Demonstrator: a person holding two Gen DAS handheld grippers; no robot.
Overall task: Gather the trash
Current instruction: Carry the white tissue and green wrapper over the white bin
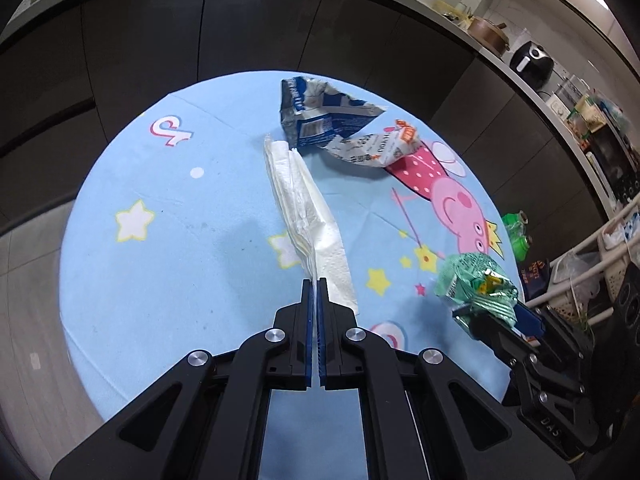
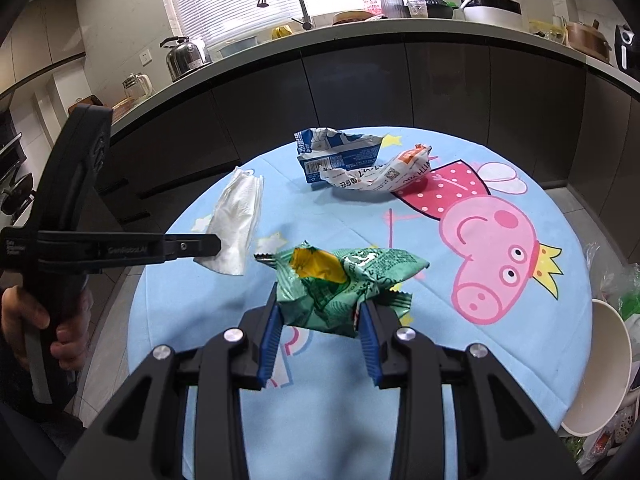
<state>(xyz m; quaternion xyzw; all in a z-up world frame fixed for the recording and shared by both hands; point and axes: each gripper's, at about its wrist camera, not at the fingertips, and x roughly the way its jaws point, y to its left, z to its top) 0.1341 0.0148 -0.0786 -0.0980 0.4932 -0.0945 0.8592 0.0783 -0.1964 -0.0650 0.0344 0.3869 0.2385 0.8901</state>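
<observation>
My left gripper (image 1: 316,286) pinches the tissue (image 1: 304,208); right gripper (image 2: 320,320) clamps the green wrapper (image 2: 344,284); blue carton (image 2: 336,152) and white wrapper (image 2: 380,174) remain on the table (image 2: 200,300).

Two close wrist views, angled down, sharing the round table (image 1: 168,240).

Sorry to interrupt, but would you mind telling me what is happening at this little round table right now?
A person is clearing trash with two handheld grippers. The left gripper is shut on a white paper napkin, and the right gripper is shut on a crumpled green snack wrapper. Two more pieces lie at the far side of the cartoon-print tablecloth: a torn blue-and-white wrapper and a white-and-orange wrapper against it.
</observation>
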